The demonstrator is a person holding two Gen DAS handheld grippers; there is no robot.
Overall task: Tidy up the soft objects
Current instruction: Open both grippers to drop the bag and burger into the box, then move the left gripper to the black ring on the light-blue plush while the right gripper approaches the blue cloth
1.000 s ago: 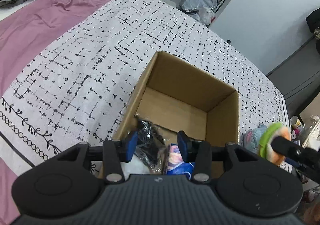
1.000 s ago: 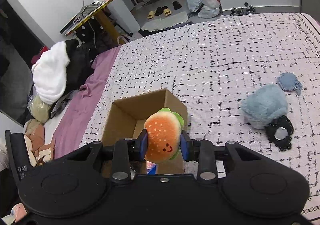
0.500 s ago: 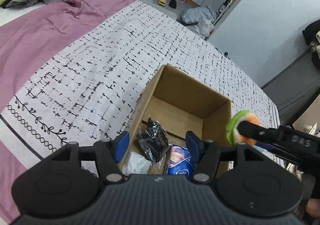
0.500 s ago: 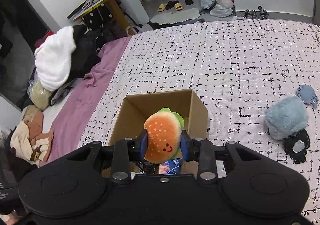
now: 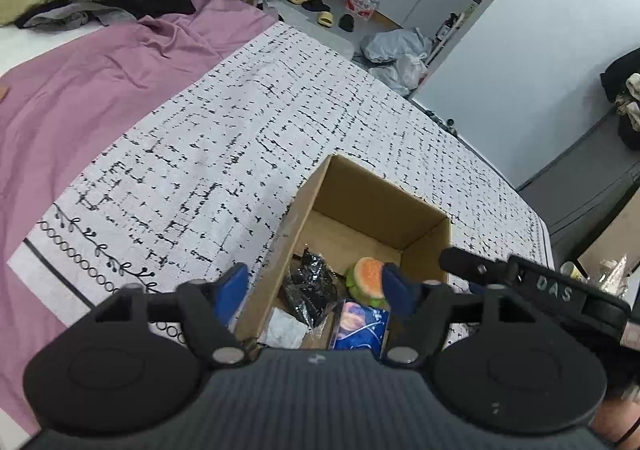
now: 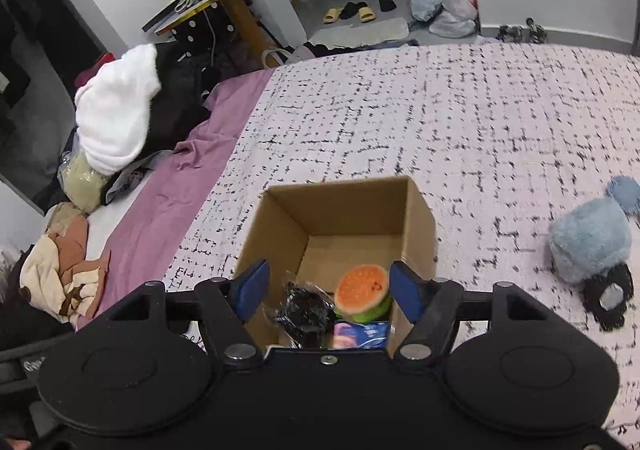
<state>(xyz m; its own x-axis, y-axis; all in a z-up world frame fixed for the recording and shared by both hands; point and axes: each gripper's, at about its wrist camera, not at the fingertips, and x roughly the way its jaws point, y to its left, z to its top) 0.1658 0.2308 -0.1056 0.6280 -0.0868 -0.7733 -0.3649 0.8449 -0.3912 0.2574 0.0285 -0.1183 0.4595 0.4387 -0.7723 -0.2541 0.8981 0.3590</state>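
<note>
Above the cardboard box (image 6: 418, 206) on the bed, the right gripper (image 6: 326, 288) and left gripper (image 5: 314, 290) have just been opening, nothing between their fingers, the burger plush (image 6: 362, 292) lies inside, deposit step done; next, the blue plush (image 6: 590, 246).

The burger plush (image 6: 362, 292) that was pinched in the right gripper (image 6: 326, 288) now lies inside the cardboard box (image 6: 420, 210); its jaws have just been opening and hold nothing. The left gripper (image 5: 314, 290) jaws have been opening too, empty, over the box
</note>
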